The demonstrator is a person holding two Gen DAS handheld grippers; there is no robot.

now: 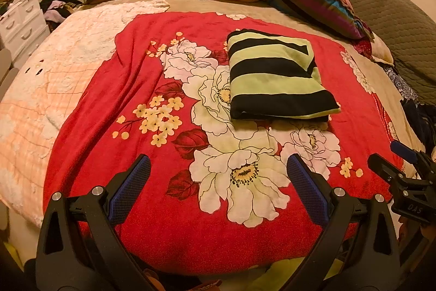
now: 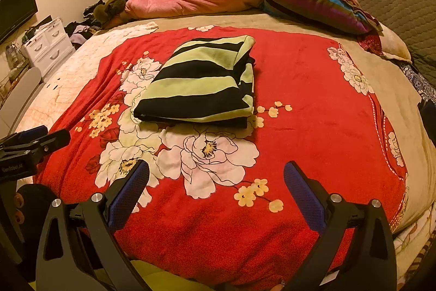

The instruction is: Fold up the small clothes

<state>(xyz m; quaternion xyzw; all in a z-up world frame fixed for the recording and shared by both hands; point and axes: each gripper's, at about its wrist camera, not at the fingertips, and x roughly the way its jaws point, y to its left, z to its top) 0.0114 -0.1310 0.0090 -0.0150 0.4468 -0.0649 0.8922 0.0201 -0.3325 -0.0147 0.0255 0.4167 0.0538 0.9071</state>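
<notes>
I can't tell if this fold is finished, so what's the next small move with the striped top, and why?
Probably none on the fold itself: the striped top already lies as a compact folded bundle on the red floral blanket, and both the left claw and right claw are open, empty and apart from it. I'd lift it aside next.

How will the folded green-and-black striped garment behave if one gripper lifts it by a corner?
The folded green-and-black striped knit garment looks soft and would probably droop and unfold, since its stacked layers lie loose at the open edge. It likely weighs little. Pushed across the red floral fleece blanket, it may drag and bunch.
</notes>
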